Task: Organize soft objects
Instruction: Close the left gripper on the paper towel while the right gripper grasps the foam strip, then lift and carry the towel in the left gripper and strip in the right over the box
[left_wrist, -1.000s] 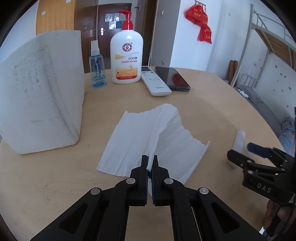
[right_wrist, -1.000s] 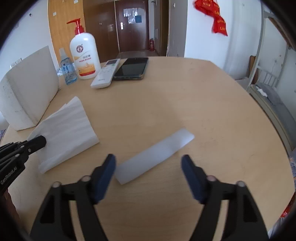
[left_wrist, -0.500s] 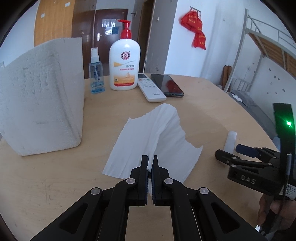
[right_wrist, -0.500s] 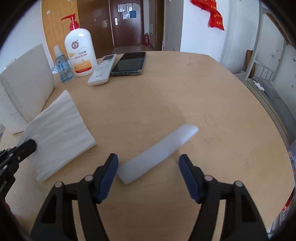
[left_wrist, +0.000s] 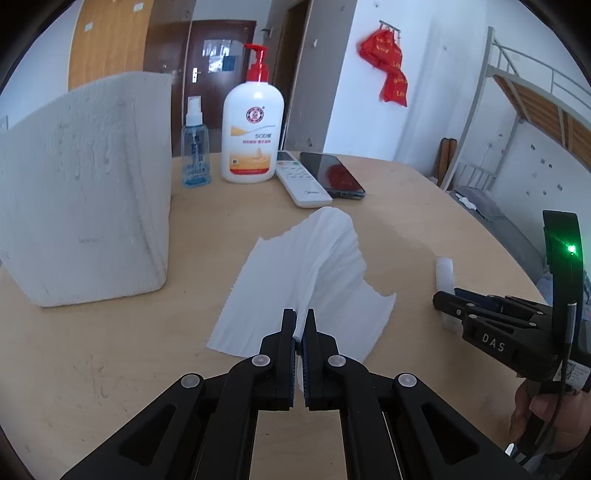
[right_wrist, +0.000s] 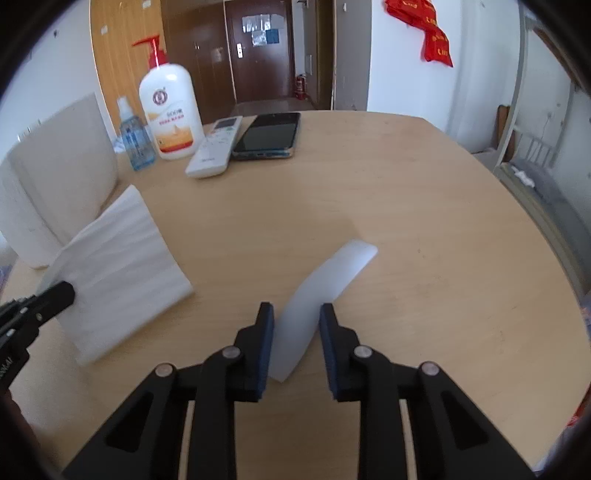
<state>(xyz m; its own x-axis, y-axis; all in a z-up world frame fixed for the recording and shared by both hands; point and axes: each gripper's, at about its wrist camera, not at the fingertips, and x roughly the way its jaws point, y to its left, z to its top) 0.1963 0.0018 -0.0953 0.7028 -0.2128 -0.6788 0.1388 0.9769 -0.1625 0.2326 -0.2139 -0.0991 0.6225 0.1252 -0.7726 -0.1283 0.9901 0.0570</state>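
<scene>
Left gripper clamped on tissue, right gripper apart, straddling near end of white strip, wooden table

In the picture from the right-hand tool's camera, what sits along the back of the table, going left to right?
White foam block → small blue spray bottle → big white pump bottle → white remote control → dark phone.
</scene>
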